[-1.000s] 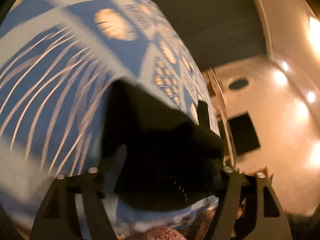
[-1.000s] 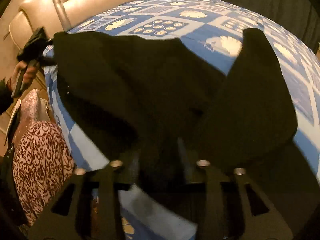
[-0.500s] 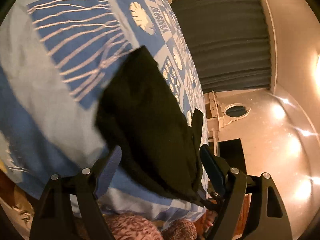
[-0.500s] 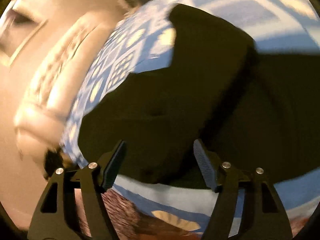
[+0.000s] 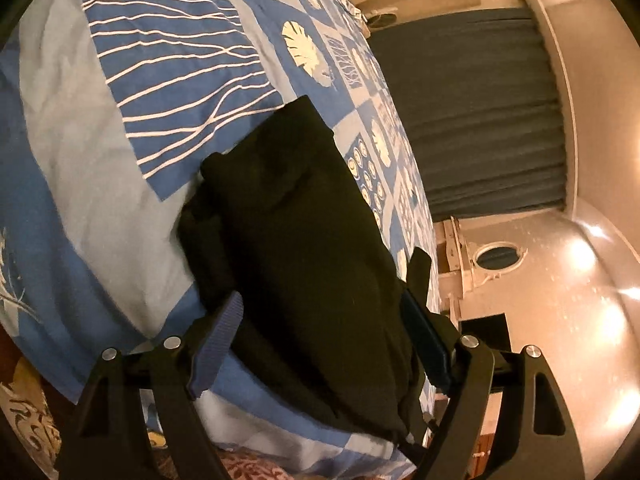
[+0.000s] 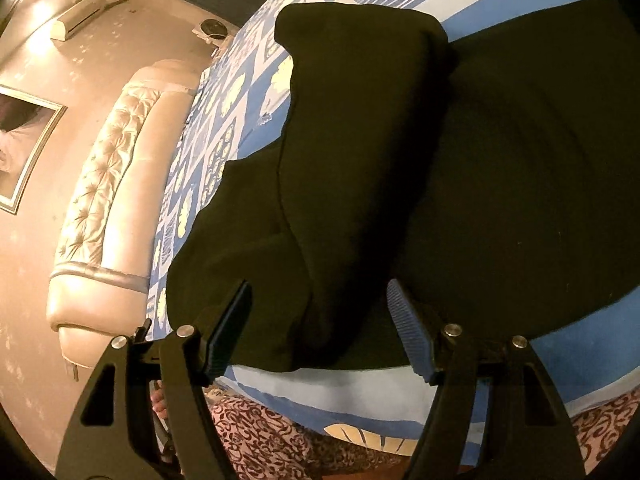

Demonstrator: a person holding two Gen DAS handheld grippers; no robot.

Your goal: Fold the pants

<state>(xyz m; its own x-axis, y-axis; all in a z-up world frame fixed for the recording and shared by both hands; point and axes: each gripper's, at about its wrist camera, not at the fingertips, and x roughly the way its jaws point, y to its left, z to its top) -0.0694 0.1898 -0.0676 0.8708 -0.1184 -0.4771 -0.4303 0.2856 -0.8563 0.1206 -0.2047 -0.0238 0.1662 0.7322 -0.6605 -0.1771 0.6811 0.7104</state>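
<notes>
The black pants lie on the blue and white patterned bedspread, with one layer folded over another. In the right wrist view the pants fill most of the frame and show a fold ridge down the middle. My left gripper is open and empty, its blue pads either side of the near end of the pants. My right gripper is open and empty, its pads just above the near edge of the pants.
The bed edge runs close in front of both grippers, over a patterned brown and pink cloth. A padded cream headboard stands at the left in the right wrist view. A dark curtain and a wall lie beyond the bed.
Both grippers let go of the pants and opened. The pants dropped onto the bed as a folded stack. Both grippers pulled back toward the bed edge.
</notes>
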